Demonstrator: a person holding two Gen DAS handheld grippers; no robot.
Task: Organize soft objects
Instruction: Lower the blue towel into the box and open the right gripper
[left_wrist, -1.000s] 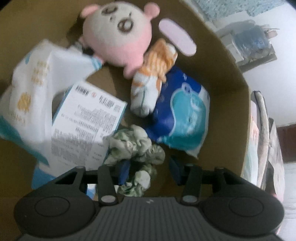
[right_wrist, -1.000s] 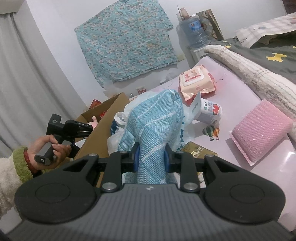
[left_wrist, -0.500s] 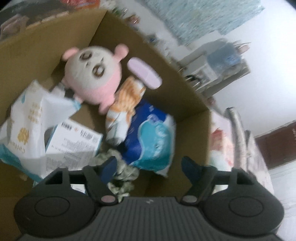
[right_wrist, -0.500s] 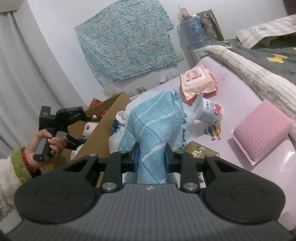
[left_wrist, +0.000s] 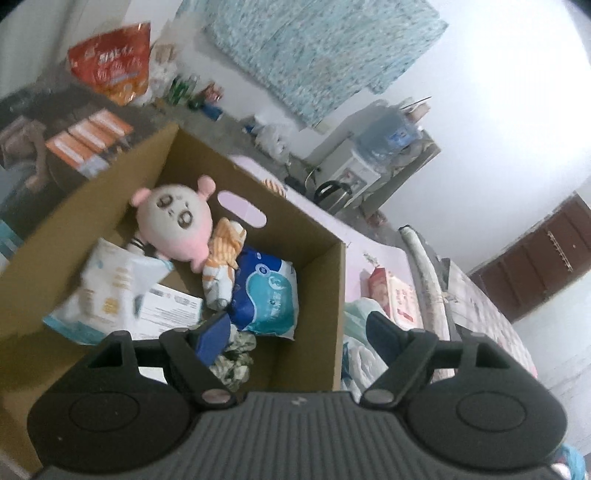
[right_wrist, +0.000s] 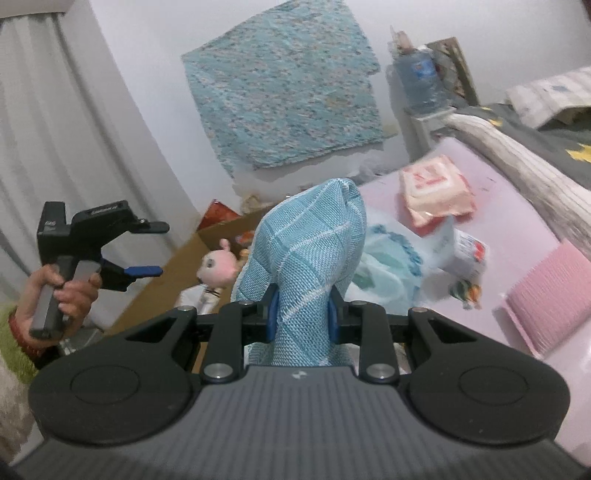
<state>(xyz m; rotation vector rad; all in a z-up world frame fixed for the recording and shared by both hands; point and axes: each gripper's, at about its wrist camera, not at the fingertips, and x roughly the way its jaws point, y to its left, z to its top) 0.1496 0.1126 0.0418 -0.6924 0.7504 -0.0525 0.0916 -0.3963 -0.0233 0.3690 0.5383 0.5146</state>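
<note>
**A:** Blue checked cloth (right_wrist: 306, 266) is clamped between the right gripper (right_wrist: 301, 317) fingers, standing up out of them in a bunch, pads pressing on both sides. It's held up above the pink bed (right_wrist: 491, 206), with the cardboard box (right_wrist: 184, 258) off to its left.

**B:** And the left gripper (left_wrist: 295, 332)?

**A:** Its fingers are spread wide with nothing between them. They've just been opening. From its own camera it hangs over the near edge of the box; from the right camera you can see a hand (right_wrist: 61, 291) in a fuzzy green-cuffed sleeve holding it up beside the box.

**B:** What's in the box?

**A:** Pink and white plush toy (left_wrist: 175, 225) at the back, an orange striped cloth (left_wrist: 221, 266) against it, a blue and teal soft pack (left_wrist: 269, 295) just beside that. On the left there's a white pack (left_wrist: 107, 291) and a printed sheet (left_wrist: 170, 312). A green scrunchie (left_wrist: 236, 358) lies at the near end, right behind the left finger (left_wrist: 210, 338).

**B:** Anything around the blue cloth?

**A:** Behind it on the bed are a plastic bag (right_wrist: 388, 266), a pink wipes pack (right_wrist: 436, 192), a small carton (right_wrist: 467, 254) and a pink pad (right_wrist: 550, 295) off to the right. A rolled blanket (right_wrist: 517, 158) runs along the far edge. Nothing sits between the cloth and the box.
</note>
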